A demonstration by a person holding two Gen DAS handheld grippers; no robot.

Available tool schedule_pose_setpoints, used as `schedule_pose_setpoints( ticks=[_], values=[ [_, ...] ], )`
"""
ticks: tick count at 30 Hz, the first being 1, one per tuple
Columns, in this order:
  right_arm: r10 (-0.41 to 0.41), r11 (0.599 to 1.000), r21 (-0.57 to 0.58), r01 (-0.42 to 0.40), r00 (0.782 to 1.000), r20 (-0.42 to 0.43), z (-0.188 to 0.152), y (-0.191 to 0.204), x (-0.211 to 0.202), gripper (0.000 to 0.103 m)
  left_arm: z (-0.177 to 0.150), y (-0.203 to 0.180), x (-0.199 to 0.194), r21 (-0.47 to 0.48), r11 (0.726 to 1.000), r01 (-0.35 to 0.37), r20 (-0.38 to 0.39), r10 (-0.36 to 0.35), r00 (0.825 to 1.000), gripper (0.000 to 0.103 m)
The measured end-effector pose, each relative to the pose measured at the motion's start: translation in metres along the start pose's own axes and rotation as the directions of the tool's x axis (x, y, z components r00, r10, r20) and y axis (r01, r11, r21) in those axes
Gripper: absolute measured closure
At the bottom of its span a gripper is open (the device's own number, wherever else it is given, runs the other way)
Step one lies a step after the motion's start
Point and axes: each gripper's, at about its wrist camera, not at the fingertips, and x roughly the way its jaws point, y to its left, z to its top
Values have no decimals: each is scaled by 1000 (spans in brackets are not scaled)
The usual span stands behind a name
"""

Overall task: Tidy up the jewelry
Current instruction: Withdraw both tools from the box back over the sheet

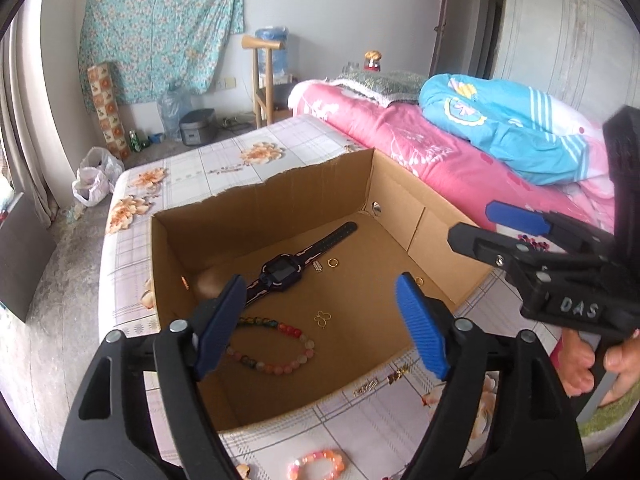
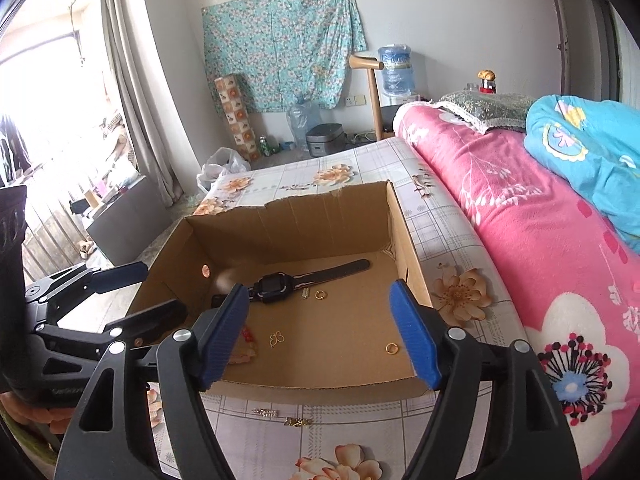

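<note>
Left wrist view: left claw (image 1: 320,328) spread wide, empty, above near side of cardboard box (image 1: 256,208) on floral bed sheet (image 1: 200,168). In box: smartwatch (image 1: 282,270), beaded bracelet (image 1: 276,346), butterfly charm (image 1: 323,319), gold ring (image 1: 333,263). Pink bead bracelet (image 1: 320,462) and two small clips (image 1: 366,387) on sheet outside box. Right claw (image 1: 476,226) at right, spread, empty.

Right wrist view: right claw (image 2: 318,334) spread, empty, over box's near edge. Second gold ring (image 2: 391,348) near right wall. Left claw (image 2: 160,292) at left, spread.
</note>
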Motion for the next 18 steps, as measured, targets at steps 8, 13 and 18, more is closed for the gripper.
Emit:
schedule_pose_setpoints(
  ticks=[8, 13, 18],
  values=[
    [11, 1000, -11, -11, 1000, 23, -4, 9, -15, 28, -20, -7, -22, 17, 1000, -9, 20, 9, 1000, 23],
    [14, 1000, -16, -13, 999, 29, -9, 12, -24, 28, -34, -8, -27, 0, 1000, 0, 7, 0, 1000, 21],
    [27, 999, -19, -26, 999, 29, -15, 14, -30, 28, -49, -8, -30, -1, 1000, 2, -10, -2, 1000, 20]
  ],
)
